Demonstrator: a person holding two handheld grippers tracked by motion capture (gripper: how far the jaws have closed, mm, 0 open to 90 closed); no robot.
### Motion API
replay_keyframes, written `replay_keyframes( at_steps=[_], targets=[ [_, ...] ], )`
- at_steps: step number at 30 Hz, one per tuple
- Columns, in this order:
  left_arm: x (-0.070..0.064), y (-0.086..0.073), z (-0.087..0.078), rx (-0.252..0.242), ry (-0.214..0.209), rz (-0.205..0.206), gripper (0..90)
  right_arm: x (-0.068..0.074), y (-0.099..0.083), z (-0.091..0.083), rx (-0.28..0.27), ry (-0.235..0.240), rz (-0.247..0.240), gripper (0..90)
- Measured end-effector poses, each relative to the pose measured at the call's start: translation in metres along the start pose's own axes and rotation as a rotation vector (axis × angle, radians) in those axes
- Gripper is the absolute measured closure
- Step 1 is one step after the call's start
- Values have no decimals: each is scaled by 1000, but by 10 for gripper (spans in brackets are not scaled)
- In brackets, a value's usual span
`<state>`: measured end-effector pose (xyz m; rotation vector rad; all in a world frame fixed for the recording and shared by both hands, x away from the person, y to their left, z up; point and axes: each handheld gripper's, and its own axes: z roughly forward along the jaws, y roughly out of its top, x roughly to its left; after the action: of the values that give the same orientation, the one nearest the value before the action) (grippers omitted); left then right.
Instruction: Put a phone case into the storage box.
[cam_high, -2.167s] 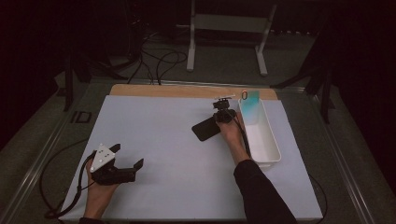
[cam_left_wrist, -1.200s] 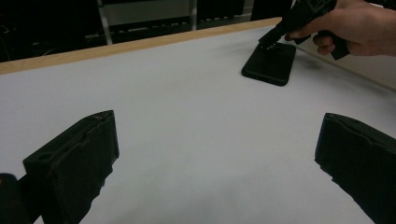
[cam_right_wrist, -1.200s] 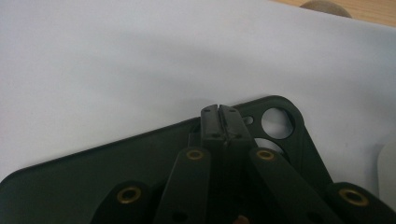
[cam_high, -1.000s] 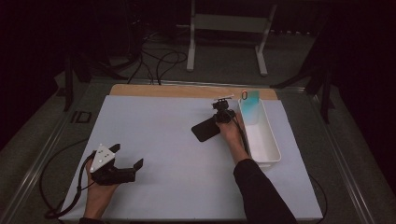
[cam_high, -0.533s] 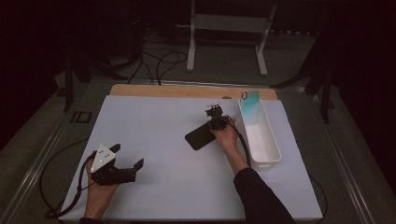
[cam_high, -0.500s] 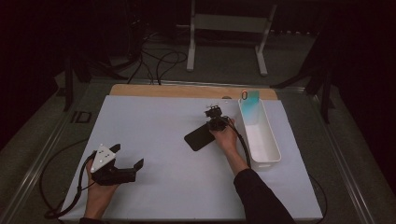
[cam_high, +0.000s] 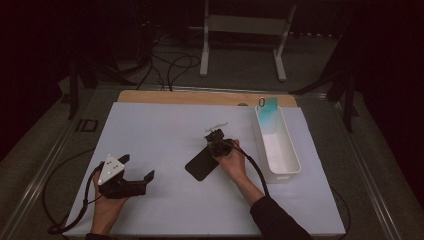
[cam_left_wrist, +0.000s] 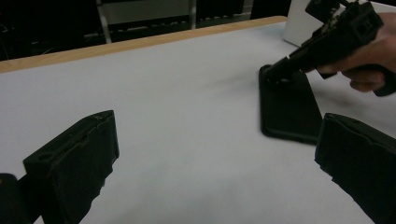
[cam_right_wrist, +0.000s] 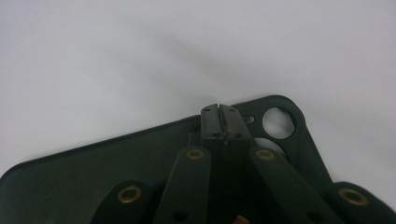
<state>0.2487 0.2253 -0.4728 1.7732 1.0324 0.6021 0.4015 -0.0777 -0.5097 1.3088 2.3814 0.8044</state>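
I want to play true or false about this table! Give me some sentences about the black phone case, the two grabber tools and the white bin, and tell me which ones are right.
1. The right gripper has its fingers closed together, tips down on the black phone case. True.
2. The phone case lies inside the white bin. False: it lies on the white table cover, to the left of the bin.
3. The left gripper has its fingers spread open with nothing between them. True.
4. The left gripper is touching the phone case. False: it sits apart from it, near the front left of the cover.
5. The phone case has round camera holes at one corner. True.
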Motion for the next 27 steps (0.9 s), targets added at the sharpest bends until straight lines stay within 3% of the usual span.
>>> replay_keyframes(
  at_steps=[7,13,19,27],
  targets=[
    [0,0,1,0,-1,-1,4,29,-11,-7,-13,54,-63,900],
    [-1,0,1,2,-1,0,4,43,-17,-12,-13,89,-108,900],
    [-1,0,1,2,-1,0,4,45,-18,-14,-4,107,-125,897],
    [0,0,0,1,2,2,4,34,-11,-32,-61,137,-140,691]
  ],
)
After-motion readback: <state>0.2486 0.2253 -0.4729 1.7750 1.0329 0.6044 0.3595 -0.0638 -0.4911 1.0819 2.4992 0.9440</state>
